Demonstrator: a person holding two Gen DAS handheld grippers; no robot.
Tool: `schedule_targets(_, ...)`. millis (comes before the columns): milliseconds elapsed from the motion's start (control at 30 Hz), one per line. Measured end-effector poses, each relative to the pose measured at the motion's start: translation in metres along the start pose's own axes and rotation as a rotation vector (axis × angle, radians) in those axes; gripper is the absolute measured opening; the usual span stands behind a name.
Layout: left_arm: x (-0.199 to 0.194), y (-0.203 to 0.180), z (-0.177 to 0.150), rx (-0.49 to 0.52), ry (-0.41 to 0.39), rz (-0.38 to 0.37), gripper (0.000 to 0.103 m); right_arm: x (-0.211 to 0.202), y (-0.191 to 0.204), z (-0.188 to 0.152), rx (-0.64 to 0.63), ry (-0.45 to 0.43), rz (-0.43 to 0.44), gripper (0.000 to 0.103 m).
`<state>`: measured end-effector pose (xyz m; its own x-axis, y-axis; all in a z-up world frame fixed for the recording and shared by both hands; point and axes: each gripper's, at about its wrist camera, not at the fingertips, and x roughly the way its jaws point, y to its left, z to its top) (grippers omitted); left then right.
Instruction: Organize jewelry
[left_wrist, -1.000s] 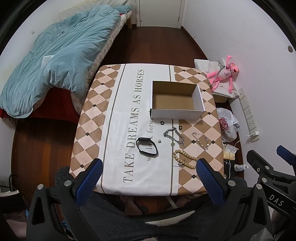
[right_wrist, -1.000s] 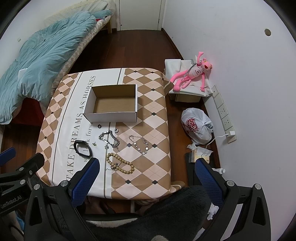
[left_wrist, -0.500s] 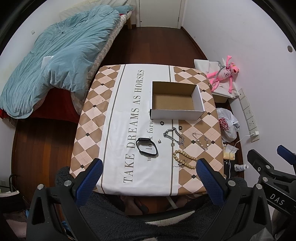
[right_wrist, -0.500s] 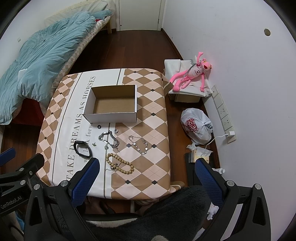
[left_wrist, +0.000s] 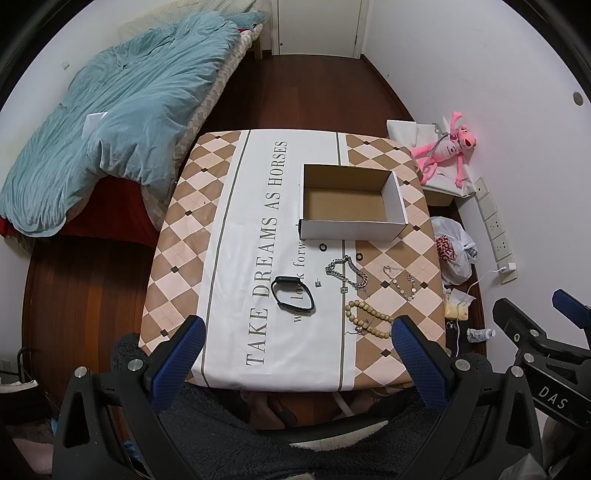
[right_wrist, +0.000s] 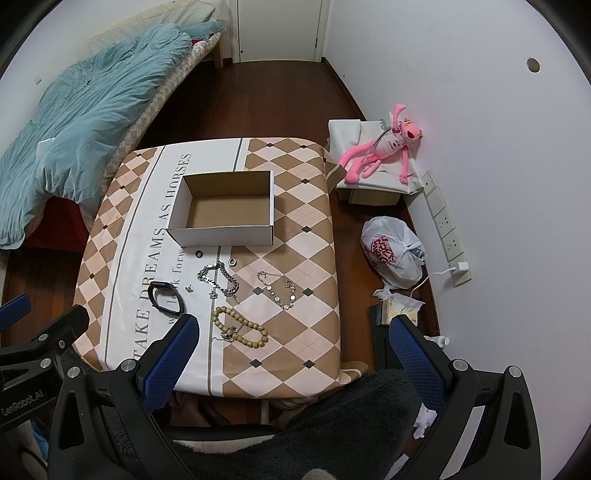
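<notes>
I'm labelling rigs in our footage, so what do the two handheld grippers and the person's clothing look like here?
Both grippers have black frames with silver bolts and blue, cross-hatched finger pads. The left gripper carries white "GenRobot.AI" lettering, seen from the right wrist view; the right gripper reads "DAS", seen from the left wrist view. The person wears dark grey fleece with a white patch.

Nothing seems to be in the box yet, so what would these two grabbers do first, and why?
Probably lower the right hand-held gripper, open and empty, onto the tan wooden bead bracelet: it lies nearest, and the white cardboard box holds nothing.
</notes>
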<state>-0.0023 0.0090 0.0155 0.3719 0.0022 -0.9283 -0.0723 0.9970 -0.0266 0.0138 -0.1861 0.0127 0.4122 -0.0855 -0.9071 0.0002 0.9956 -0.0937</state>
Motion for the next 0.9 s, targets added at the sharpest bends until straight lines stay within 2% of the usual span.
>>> schedule_targets(900,0.006,-0.01,0.003,0.006,-0.003,-0.002,0.103,-0.008,-0.008,0.006,0.001,-0.005,-0.003,0.103)
